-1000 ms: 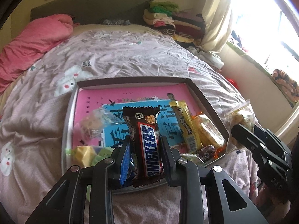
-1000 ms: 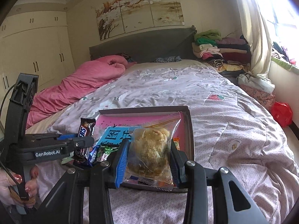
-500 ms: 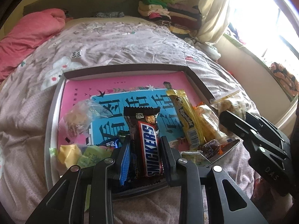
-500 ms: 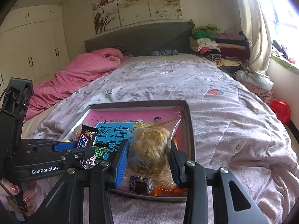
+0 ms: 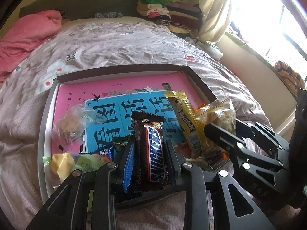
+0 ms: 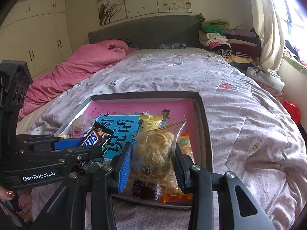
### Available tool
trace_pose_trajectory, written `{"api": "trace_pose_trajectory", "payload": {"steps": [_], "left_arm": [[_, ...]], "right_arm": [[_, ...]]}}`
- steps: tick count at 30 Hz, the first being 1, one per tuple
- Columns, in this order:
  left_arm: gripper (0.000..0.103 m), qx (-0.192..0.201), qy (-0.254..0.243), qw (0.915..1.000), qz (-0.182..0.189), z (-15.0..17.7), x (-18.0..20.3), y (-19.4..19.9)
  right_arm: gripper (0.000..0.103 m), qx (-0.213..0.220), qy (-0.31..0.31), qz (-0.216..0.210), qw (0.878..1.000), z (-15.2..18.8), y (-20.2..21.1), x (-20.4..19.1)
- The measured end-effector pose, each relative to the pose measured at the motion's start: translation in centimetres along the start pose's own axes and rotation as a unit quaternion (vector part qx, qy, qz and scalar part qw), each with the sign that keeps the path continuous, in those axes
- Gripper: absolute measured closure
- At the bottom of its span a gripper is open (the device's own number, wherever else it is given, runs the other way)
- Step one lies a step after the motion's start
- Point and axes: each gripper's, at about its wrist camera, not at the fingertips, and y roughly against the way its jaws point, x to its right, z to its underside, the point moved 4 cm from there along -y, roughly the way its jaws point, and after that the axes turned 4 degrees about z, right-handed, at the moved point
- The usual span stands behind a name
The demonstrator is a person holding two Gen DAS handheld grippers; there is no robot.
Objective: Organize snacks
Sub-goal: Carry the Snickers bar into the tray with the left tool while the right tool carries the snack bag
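Snickers bar clenched in left gripper over near edge of shallow box on bed. Clear-bagged crumbly snack grasped by right gripper at box's right corner. Yellow wrapped bar wedged between.

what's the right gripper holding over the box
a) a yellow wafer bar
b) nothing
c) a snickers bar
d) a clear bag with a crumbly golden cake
d: in the right wrist view the right gripper has both pads pressed on the clear bag of crumbly golden cake, while the Snickers bar sits in the left gripper.
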Motion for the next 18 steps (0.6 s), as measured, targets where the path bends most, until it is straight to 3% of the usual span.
{"api": "trace_pose_trajectory", "payload": {"steps": [18], "left_arm": [[0.072,0.0,0.0,0.9999,0.014,-0.56,-0.06,-0.49]], "right_arm": [[0.061,-0.001,0.0,0.008,1.0,0.56,-0.15,-0.05]]}}
